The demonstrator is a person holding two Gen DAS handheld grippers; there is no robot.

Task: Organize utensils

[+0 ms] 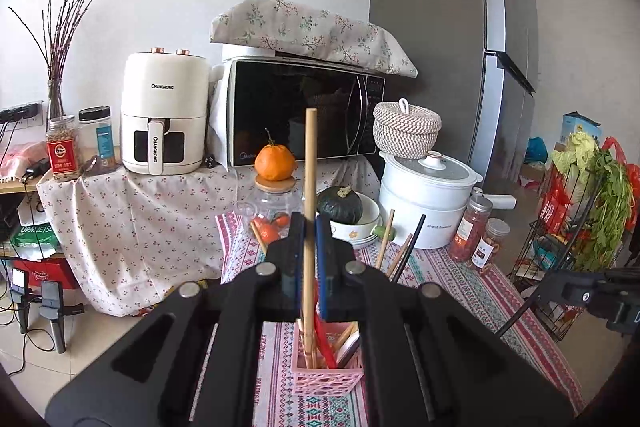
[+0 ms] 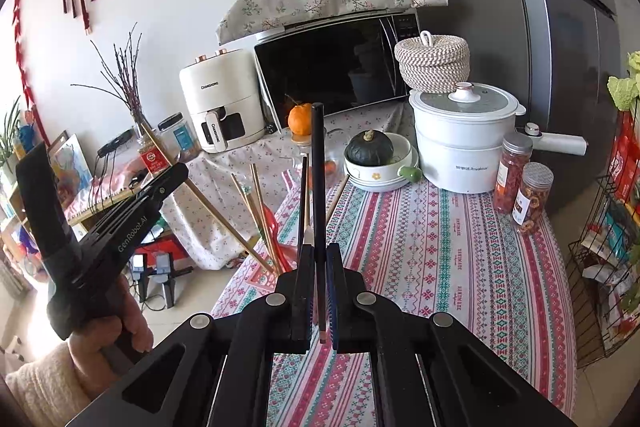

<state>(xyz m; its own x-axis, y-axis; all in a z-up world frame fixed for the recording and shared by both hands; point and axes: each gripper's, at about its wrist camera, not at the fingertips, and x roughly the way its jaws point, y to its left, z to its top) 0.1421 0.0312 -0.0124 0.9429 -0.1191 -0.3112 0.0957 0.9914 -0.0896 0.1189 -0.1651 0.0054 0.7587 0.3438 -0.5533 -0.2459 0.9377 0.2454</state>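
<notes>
My left gripper (image 1: 310, 227) is shut on a pale wooden chopstick (image 1: 310, 155) that stands upright, its lower end down in the pink basket (image 1: 328, 375). The basket holds several more chopsticks and a red utensil. In the right wrist view the left gripper (image 2: 180, 173) appears at the left, held by a hand, with that wooden chopstick (image 2: 224, 223) slanting into the pink basket (image 2: 258, 281). My right gripper (image 2: 319, 255) is shut on a black chopstick (image 2: 317, 167) that points up and away, over the patterned tablecloth (image 2: 440, 267).
At the back of the table stand a white steamer pot (image 2: 460, 147), a bowl with a dark squash (image 2: 370, 149) and two jars (image 2: 524, 187). Behind them are a microwave (image 2: 340, 67) and an air fryer (image 2: 224, 99). A wire rack (image 2: 608, 267) stands at the right.
</notes>
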